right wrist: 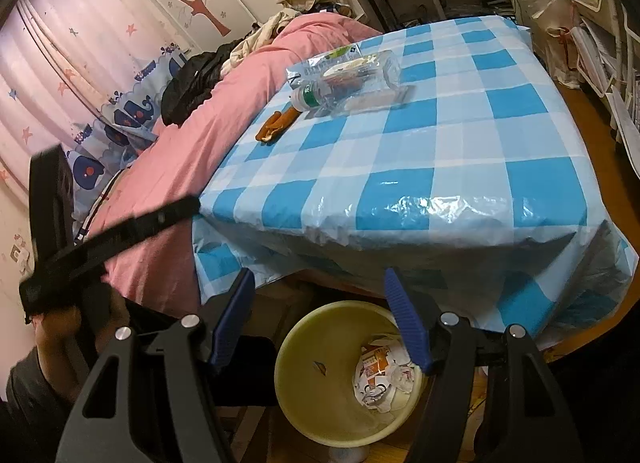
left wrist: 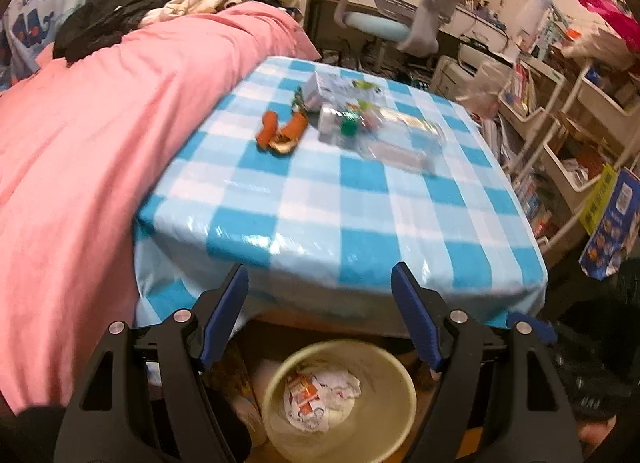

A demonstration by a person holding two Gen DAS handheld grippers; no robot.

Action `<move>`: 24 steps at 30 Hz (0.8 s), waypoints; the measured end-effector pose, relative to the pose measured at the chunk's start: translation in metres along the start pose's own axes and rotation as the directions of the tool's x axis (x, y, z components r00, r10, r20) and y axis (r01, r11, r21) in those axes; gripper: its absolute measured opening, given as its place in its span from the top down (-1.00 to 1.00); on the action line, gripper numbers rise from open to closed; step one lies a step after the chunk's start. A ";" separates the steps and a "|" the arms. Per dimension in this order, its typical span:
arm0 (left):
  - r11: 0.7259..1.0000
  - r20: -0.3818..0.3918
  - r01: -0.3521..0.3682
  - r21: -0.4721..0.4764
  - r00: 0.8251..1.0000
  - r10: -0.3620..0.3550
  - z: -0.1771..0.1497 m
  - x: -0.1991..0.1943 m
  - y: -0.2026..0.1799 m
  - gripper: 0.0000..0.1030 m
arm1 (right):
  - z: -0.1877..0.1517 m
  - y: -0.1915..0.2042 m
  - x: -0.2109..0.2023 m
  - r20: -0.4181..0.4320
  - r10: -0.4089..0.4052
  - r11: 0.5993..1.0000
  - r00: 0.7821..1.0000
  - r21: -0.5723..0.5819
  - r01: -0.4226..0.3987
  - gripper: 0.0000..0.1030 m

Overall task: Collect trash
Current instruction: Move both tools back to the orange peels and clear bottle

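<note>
1. The left gripper [left wrist: 320,315] tilts downward, jaws spread apart with nothing between them; the bin [left wrist: 340,403] sits just below its fingertips, crumpled wrappers [left wrist: 320,401] inside.
2. The right gripper [right wrist: 320,317] also pitches down, jaws apart and empty, above the same bin [right wrist: 320,375].
3. Ahead of both, well apart on the checked tablecloth [left wrist: 360,215], lie a plastic bottle [right wrist: 320,97], clear packaging [right wrist: 360,67], and what looks like orange peel [left wrist: 280,129].
4. To the right gripper's left, a hand [right wrist: 60,327] grips a black handle, blurred.

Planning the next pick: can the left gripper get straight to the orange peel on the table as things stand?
Probably yes. The left gripper is open and empty above the bin, and the checked tablecloth between it and the orange peel is bare. The plastic bottle lies beside the peel, not in front.
</note>
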State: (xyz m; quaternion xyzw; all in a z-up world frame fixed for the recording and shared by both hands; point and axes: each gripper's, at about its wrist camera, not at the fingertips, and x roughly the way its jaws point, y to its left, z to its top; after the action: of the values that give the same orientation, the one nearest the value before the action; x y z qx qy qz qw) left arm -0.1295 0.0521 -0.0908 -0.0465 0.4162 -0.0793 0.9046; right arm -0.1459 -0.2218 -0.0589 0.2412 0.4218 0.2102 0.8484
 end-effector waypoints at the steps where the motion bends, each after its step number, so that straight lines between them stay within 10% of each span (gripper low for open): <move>1: 1.000 0.007 -0.005 -0.005 1.000 0.005 0.006 0.002 0.003 -0.38 | 0.000 0.000 0.001 -0.001 0.000 1.000 1.000 -0.001 0.000 -0.26; 24: 0.992 -0.016 -0.062 -0.108 0.998 0.061 0.123 0.108 0.051 -0.37 | 0.064 0.014 0.031 0.007 -0.090 0.974 0.996 -0.209 0.089 -0.44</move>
State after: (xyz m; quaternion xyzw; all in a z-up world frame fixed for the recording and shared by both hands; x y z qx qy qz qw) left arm 0.0385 0.0848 -0.0988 -0.0820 0.4267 -0.0288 0.9002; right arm -0.0785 -0.2085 -0.0360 0.1311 0.4088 0.2153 0.8771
